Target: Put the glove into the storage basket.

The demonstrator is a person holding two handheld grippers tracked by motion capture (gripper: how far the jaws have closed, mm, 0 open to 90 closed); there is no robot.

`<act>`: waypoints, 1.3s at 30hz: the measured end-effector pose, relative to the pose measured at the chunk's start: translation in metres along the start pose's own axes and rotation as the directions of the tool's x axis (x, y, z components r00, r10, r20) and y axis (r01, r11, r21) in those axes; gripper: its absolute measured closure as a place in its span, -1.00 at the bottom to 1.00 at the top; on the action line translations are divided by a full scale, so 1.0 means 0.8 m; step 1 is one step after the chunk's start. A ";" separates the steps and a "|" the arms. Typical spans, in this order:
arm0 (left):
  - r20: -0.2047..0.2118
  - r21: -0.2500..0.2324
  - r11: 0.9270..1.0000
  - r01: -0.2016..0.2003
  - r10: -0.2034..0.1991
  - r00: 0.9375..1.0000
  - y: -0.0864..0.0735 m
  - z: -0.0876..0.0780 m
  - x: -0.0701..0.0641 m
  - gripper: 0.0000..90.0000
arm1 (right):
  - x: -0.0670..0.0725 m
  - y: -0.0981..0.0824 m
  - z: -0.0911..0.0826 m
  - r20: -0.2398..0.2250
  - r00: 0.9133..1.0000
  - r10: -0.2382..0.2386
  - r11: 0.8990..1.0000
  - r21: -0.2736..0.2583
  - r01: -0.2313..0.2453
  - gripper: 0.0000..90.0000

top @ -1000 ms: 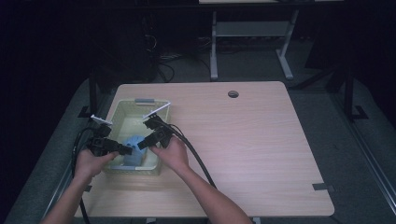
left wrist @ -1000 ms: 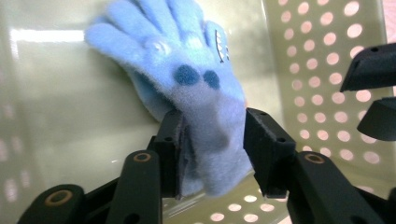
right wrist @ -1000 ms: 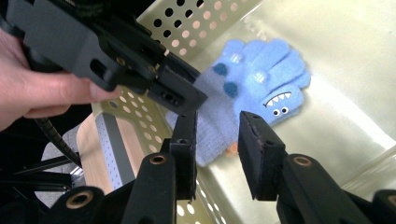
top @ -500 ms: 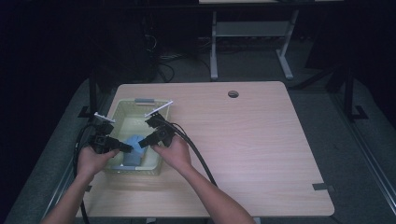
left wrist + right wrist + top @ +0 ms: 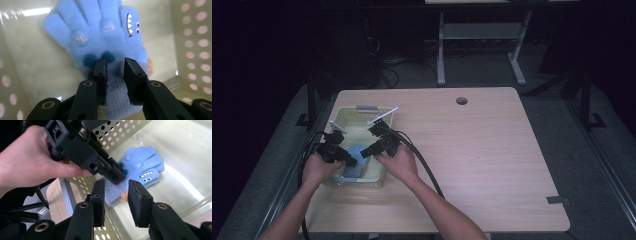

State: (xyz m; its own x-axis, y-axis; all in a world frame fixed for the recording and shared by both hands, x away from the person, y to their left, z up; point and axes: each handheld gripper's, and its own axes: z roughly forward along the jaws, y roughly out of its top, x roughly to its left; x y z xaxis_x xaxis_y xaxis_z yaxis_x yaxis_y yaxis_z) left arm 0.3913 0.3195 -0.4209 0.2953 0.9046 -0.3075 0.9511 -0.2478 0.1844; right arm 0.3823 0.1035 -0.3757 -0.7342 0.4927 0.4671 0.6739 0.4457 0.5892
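A fluffy blue glove (image 5: 100, 30) with a small monster face lies flat on the bottom of a pale perforated basket (image 5: 343, 113). My left gripper (image 5: 115, 62) reaches down into the basket and is shut on the glove's cuff, with fabric bunched between the jaws. From the right rim of the basket, my right gripper (image 5: 116, 185) points down at the glove (image 5: 142, 162). It is open, with nothing between its jaws. In the right gripper view the left gripper (image 5: 117, 176) sits on the cuff, with a hand behind it. The high view has both grippers over the glove (image 5: 357, 151), left gripper (image 5: 353, 161) and right gripper (image 5: 364, 151).
The basket stands at the left side of a wooden table (image 5: 492, 150). A cable hole (image 5: 461, 100) lies at the back and a strip of grey tape (image 5: 558, 201) near the front right. Black cables (image 5: 422, 165) trail from both grippers toward the front edge.
The left hand has shifted a little further into the basket, onto the glove. The right hand has stayed where it was.
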 end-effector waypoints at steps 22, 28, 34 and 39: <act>0.081 -0.184 0.983 -0.017 0.032 0.996 -0.017 -0.036 -0.005 0.11 | -0.009 -0.006 -0.024 -0.009 1.000 -0.002 1.000 -0.019 0.002 0.35; 0.123 -0.220 0.976 -0.001 0.029 0.992 -0.019 -0.044 -0.001 0.07 | -0.011 -0.008 -0.029 -0.008 1.000 -0.008 1.000 -0.018 0.008 0.31; 0.157 -0.286 0.958 0.023 0.023 0.987 -0.021 -0.056 0.000 0.00 | -0.014 -0.008 -0.039 -0.011 1.000 -0.003 0.999 -0.046 0.002 0.27; 0.166 -0.322 0.946 0.015 0.041 0.985 -0.023 -0.066 -0.005 -0.02 | -0.016 -0.010 -0.048 -0.013 1.000 0.002 0.998 -0.059 -0.002 0.21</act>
State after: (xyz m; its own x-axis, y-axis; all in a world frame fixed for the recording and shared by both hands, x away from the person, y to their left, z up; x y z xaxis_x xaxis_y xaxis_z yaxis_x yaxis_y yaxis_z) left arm 0.3679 0.3385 -0.3738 0.3451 0.8235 -0.4504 0.8754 -0.1092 0.4710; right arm 0.3829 0.0649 -0.3609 -0.7342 0.4837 0.4765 0.6697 0.4000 0.6257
